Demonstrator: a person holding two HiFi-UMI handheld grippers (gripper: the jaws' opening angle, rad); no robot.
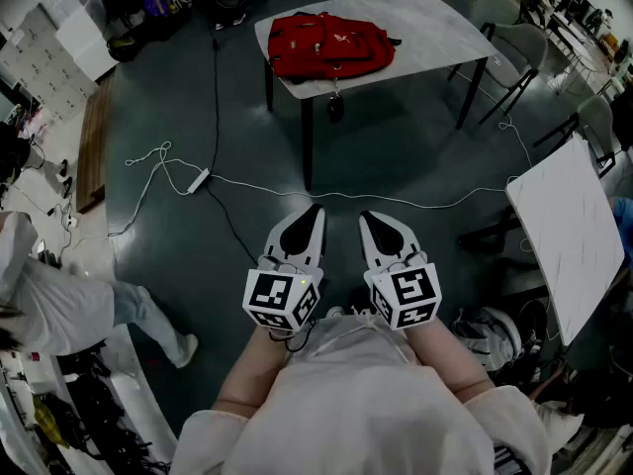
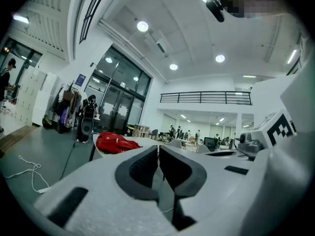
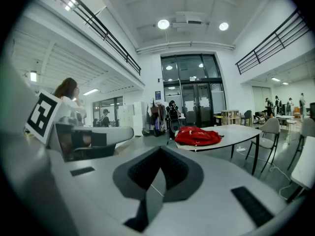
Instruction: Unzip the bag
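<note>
A red backpack (image 1: pixel 329 45) lies flat on a white table (image 1: pixel 435 28) far ahead of me, across the dark floor. It appears small in the left gripper view as the red bag (image 2: pixel 114 142) and in the right gripper view as the red bag (image 3: pixel 197 135) on the table (image 3: pixel 238 131). My left gripper (image 1: pixel 315 211) and right gripper (image 1: pixel 368 216) are held side by side close to my body, pointing toward the table and well short of it. Both are shut with nothing between the jaws; the left gripper's (image 2: pixel 158 149) and the right gripper's (image 3: pixel 160 150) tips meet.
A white cable with a power strip (image 1: pixel 198 179) trails across the floor between me and the table. Chairs (image 1: pixel 529 52) stand right of the table. A tilted white board (image 1: pixel 569 231) is at my right. A person (image 1: pixel 69 310) stands at my left.
</note>
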